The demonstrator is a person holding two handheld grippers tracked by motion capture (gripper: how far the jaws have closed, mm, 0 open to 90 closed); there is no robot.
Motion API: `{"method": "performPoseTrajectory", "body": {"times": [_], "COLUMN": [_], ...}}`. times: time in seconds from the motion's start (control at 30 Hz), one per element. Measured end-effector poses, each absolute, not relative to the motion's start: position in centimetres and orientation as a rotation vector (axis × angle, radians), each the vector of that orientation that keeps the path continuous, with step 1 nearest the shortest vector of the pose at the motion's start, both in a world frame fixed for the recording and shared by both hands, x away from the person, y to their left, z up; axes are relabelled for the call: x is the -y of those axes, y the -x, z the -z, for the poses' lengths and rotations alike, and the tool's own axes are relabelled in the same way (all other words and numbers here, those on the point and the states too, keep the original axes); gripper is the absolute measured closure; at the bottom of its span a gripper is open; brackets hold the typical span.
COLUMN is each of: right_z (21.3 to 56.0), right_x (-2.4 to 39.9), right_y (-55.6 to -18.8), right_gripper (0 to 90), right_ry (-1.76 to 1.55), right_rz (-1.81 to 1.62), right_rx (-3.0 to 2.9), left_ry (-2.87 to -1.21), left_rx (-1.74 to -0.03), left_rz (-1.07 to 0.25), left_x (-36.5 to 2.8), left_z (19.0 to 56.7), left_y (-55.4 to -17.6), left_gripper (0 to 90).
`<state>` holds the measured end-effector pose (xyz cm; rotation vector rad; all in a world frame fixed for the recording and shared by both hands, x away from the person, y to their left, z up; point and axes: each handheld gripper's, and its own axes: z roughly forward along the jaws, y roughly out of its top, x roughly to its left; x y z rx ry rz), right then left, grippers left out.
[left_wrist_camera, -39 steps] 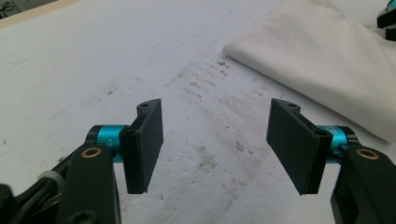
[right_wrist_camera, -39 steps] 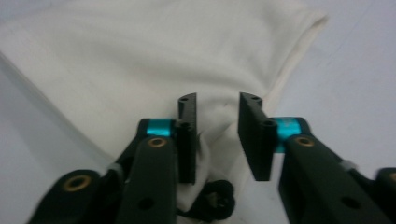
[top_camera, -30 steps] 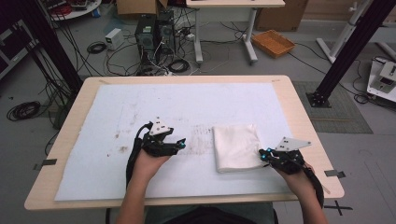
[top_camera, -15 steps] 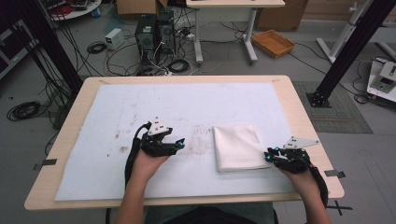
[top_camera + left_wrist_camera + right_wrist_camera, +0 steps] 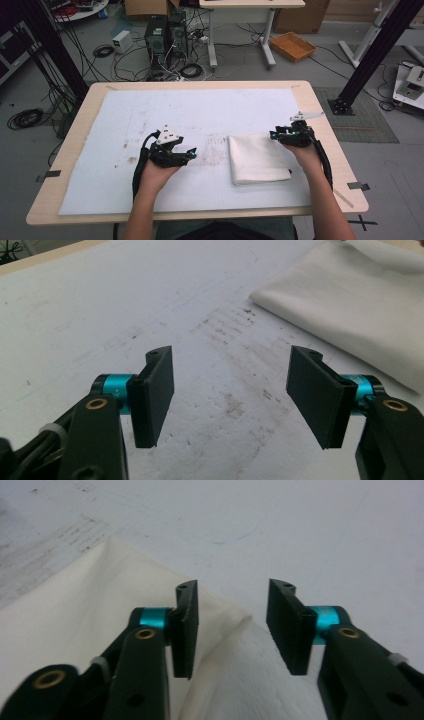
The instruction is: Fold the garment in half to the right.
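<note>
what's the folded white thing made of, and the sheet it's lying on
Cloth: seems woven fabric, matte off-white; soft rounded folds and layered edges show by the right tongs. Sheet: looks like thin matte paper or foam, white, flat, with dark smudges; which one is unclear.

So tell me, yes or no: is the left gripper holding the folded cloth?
No, the left gripper has open jaws over bare mat, apart from the folded cloth.

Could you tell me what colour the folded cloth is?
The folded cloth is plain white; clearest in the high view.
</note>
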<state>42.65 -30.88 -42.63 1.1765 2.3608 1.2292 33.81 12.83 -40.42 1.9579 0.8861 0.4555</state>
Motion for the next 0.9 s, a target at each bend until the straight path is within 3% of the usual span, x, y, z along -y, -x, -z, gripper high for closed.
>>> {"method": "performPoseTrajectory", "body": {"times": [0.07,0.1,0.5,0.57,0.67,0.77,0.9], "right_z": [43.3,43.5,43.4,43.4,43.1,41.8,40.6], "right_x": [30.7,30.7,32.3,32.5,32.8,33.5,33.9], "right_y": [-43.5,-43.7,-43.2,-42.8,-42.4,-41.4,-40.7], "right_gripper": [89.0,89.7,88.0,79.4,75.2,58.3,44.6], "right_ry": [-1.203,-1.213,-1.246,-1.241,-1.233,-1.218,-1.208], "right_rz": [-1.246,-1.231,-1.213,-1.168,-1.197,-1.226,-1.241], "right_rx": [-2.42,-2.427,-2.331,-2.31,-2.3,-2.227,-2.171], "left_ry": [-1.961,-1.954,-1.941,-1.938,-1.94,-1.928,-1.915], "left_rx": [-0.885,-0.89,-0.889,-0.897,-0.904,-0.916,-0.93], "left_rz": [-0.441,-0.441,-0.436,-0.44,-0.443,-0.45,-0.448], "left_x": [-13.0,-13.0,-13.2,-13.4,-13.5,-13.8,-14.3], "left_z": [40.6,40.6,40.5,40.6,40.6,40.5,40.6], "left_y": [-33.9,-33.9,-33.8,-34.0,-34.1,-34.2,-34.4], "left_gripper": [35.8,35.8,35.8,35.7,34.9,33.5,32.0]}}
